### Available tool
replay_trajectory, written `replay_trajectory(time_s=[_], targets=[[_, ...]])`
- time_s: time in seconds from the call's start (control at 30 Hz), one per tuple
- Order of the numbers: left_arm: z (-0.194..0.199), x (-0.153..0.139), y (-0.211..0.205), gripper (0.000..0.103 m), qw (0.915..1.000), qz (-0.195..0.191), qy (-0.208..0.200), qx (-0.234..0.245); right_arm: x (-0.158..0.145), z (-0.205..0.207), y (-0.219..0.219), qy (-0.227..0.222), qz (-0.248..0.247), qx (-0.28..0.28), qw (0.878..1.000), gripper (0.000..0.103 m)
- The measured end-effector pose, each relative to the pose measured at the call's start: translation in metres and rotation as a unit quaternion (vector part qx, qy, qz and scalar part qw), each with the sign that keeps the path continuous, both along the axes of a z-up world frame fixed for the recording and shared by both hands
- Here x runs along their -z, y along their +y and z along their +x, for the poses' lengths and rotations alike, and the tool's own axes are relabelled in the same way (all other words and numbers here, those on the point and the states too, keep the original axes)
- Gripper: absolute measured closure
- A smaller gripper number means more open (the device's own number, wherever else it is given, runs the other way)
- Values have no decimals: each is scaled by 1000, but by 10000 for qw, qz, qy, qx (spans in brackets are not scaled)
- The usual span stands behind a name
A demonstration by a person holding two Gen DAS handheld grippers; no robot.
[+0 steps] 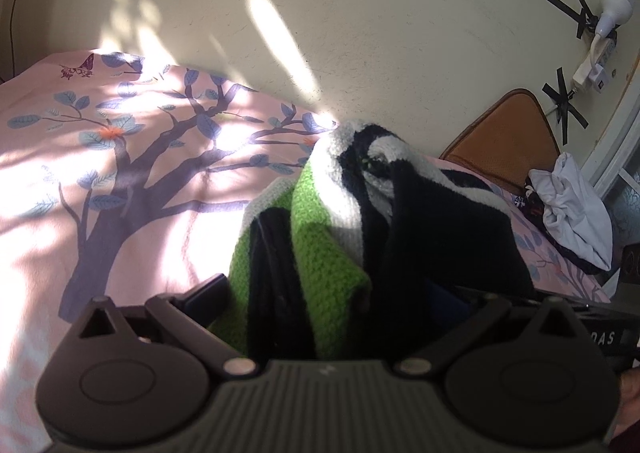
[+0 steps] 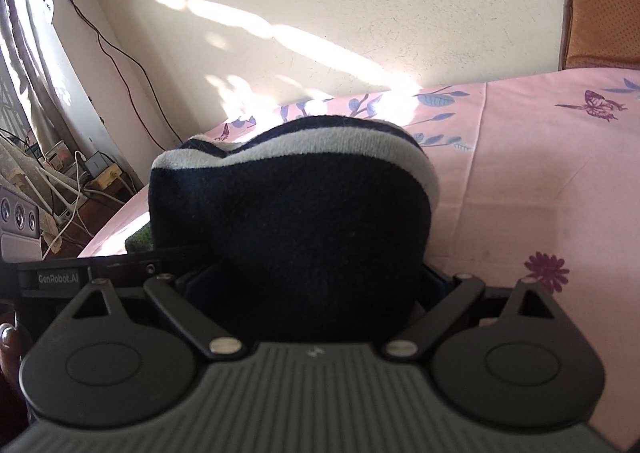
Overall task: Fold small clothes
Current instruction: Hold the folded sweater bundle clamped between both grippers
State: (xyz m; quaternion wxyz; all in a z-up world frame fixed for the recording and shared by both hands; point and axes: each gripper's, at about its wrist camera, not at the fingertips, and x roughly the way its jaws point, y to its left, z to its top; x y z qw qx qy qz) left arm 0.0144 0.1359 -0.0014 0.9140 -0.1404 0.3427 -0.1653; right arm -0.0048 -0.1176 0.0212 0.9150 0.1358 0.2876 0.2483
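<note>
- Up close, a knitted garment [image 1: 320, 237] in lime green, white and black stripes lies bunched on a bed under a pink sheet [image 1: 120, 173] printed with a purple tree and blue leaves.
- Seen from the left wrist, the left gripper [image 1: 332, 293] has the bunched knit lying between its two arms; one black finger [image 1: 208, 293] shows at the left, just beside the green stripe, while the other is hidden by dark cloth, so I cannot tell whether its jaws press on the fabric.
- From the right wrist, the right gripper [image 2: 312, 293] has its jaws spread wide, with the garment's black fold, edged by a white stripe, mounded between the arms and hiding both fingertips; no pad is seen pressing on it.
- Sunlight falls in patches over the sheet and the cream wall [image 1: 400, 33] behind the bed.
- Far right in the left view, a crumpled white cloth [image 1: 576, 209] rests near the bed's edge, well apart from the knit, and a brown padded headboard [image 1: 508, 133] stands behind it.
- Beside the bed in the right view, tangled white cables and chargers [image 2: 80, 181] sit low by the wall.
</note>
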Motion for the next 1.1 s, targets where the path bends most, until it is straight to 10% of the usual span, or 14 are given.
replay_trajectory(time_s=[1.1], targets=[[-1, 1, -1, 0, 10000, 23, -54, -3, -1, -3, 0, -1, -54, -58, 10000, 5]])
